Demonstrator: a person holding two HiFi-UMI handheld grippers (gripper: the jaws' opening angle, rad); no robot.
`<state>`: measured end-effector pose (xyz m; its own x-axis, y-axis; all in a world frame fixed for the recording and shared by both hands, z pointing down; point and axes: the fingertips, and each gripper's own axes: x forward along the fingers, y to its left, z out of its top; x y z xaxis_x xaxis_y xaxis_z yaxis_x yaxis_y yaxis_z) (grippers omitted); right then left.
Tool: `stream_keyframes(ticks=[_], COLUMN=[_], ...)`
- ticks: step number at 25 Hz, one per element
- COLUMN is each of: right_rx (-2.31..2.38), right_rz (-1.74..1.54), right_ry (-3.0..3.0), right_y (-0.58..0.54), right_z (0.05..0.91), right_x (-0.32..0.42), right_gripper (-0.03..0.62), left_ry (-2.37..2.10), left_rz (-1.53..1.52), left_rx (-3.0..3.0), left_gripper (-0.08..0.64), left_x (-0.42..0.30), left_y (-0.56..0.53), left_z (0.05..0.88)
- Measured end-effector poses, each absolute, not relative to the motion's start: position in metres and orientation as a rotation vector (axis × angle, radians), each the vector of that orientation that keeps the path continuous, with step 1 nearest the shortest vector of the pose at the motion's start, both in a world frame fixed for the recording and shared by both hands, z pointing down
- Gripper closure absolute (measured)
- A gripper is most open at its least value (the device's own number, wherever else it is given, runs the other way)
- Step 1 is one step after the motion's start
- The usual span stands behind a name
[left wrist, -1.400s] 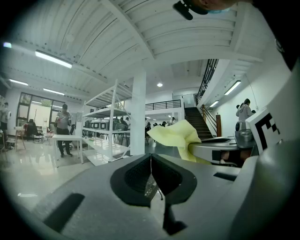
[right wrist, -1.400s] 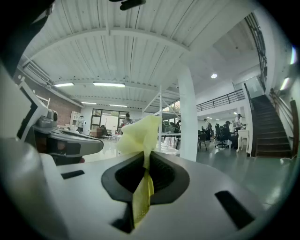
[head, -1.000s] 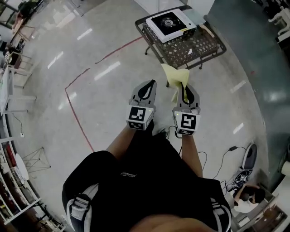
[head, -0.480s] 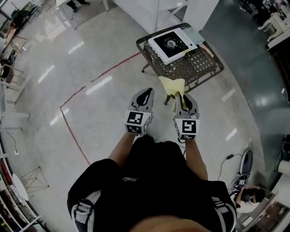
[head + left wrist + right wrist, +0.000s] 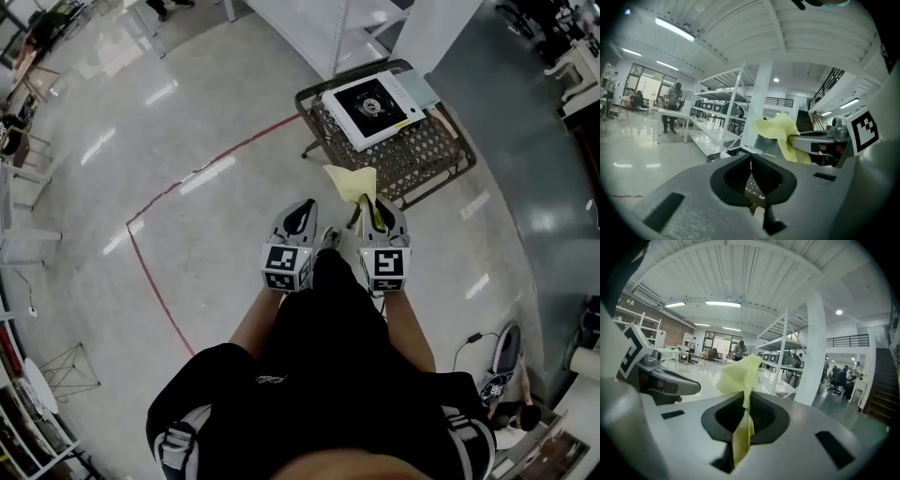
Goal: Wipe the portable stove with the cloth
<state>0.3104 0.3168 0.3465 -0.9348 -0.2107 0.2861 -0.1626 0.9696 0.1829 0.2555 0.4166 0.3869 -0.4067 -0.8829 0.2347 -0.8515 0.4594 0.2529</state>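
Glossy floor (image 5: 202, 248) under forward-held left tool (image 5: 302, 206), clenched empty; right tool (image 5: 380, 204) clenching cloth (image 5: 352, 182)

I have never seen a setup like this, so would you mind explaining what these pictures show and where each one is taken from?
There is no robot here: a person carries a two-jaw gripper in each hand. One picture comes from a camera on the person's head, looking steeply down. The other two come from cameras riding on each gripper, looking along its jaws. The left gripper is shut and empty. The right gripper is shut on a yellow cloth. Ahead stands a metal mesh table with the portable stove on it, white-edged with a black top. Neither gripper is at the table, so wiping has not begun.
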Motion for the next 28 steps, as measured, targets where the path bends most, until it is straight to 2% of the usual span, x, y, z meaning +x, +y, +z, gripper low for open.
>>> stream_keyframes(ticks=[19, 28], right_rx=[0.366, 0.321], right_rz=[-0.115, -0.019], right_ry=[-2.798, -2.675], right_y=[0.114, 0.090], right_z=[0.371, 0.425], right_x=[0.173, 0.114], right_gripper=[0.575, 0.574], left_ry=[-2.281, -2.192], left_rz=[0.078, 0.132], left_rx=[1.507, 1.486], left_gripper=[0.538, 0.538], left_x=[0.082, 0.019], left_y=[0.224, 0.182], left_z=[0.412, 0.451])
